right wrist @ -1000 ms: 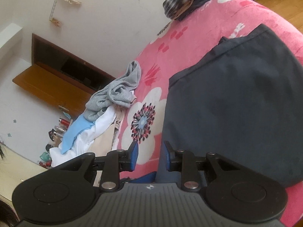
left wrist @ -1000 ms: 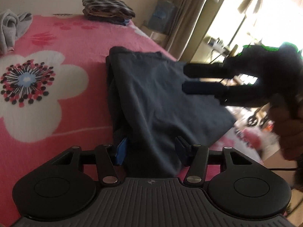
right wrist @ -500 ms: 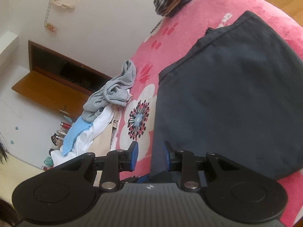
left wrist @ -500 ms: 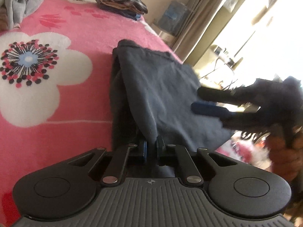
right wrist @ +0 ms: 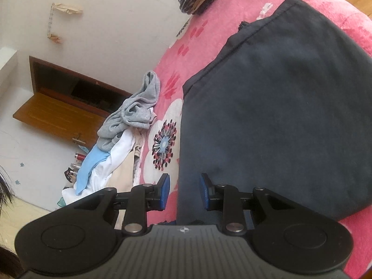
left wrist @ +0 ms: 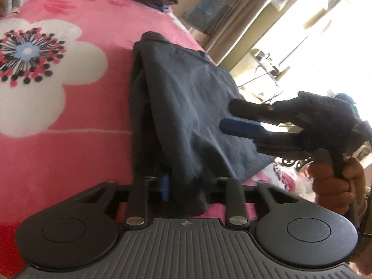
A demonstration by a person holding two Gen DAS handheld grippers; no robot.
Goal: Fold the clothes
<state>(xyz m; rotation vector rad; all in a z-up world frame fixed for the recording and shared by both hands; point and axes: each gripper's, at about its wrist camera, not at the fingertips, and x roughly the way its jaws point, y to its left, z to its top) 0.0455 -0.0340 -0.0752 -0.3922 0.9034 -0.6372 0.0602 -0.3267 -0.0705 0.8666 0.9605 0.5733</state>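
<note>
Two grippers at one near edge of dark garment (left wrist: 193,107), lying in centre of left wrist view on pink flowered blanket (left wrist: 69,158), long axis running from bottom centre up toward upper middle of frame. Left gripper (left wrist: 183,186) at bottom centre, closed on bunched near corner of cloth, lifted into a tent. Right gripper (left wrist: 234,116) at middle right, fingers apart and holding nothing, hovering beside right border of garment. Seen from right wrist view: right gripper (right wrist: 183,190) at bottom centre, left border of garment passing just between spread fingers, cloth spreading away to upper right. Probably right side nearer to free corner; closing there seems natural, but stage of folding not certain.
</note>
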